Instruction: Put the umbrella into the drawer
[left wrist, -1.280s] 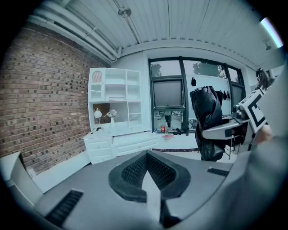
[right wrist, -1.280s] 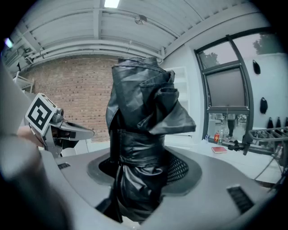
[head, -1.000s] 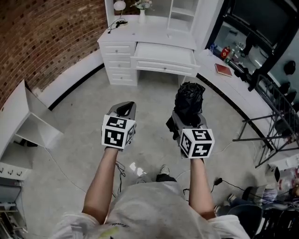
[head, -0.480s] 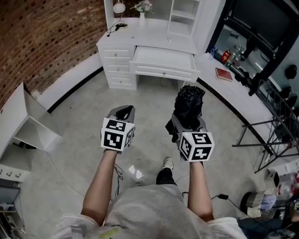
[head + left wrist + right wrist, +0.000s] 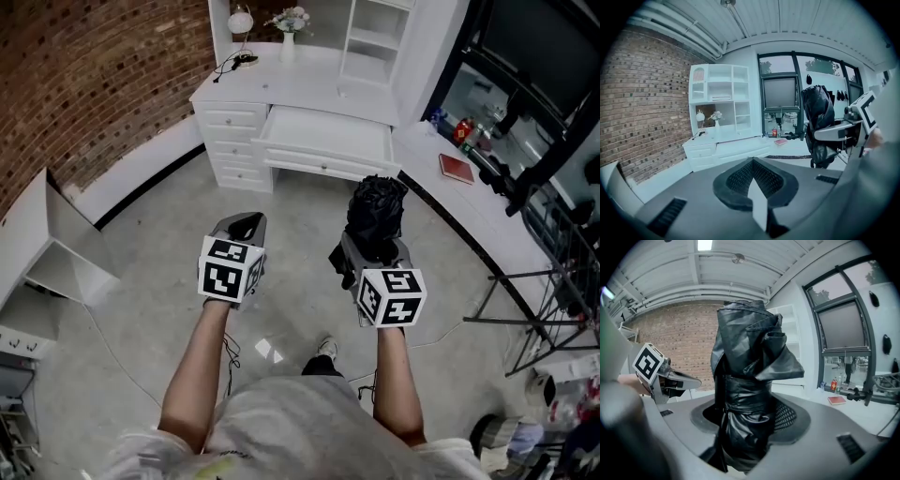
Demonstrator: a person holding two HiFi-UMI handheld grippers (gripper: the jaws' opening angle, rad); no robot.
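Over the floor [image 5: 141, 234], well short of the desk [image 5: 291, 80]: right gripper [image 5: 373, 251] pinching the folded black umbrella [image 5: 377, 206], held upright. Left gripper [image 5: 244, 225] pressed together, empty. Drawer [image 5: 323, 141] already pulled out, front edge toward us. Remaining: approach, lower in, release. Nothing stands between; low bench [image 5: 487, 211] flanks the right.

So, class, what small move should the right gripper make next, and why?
Probably carry the umbrella forward toward the open drawer. The right gripper is shut on the folded umbrella, held upright, while the drawer is pulled out some way ahead across the floor, so the umbrella is not yet over it.
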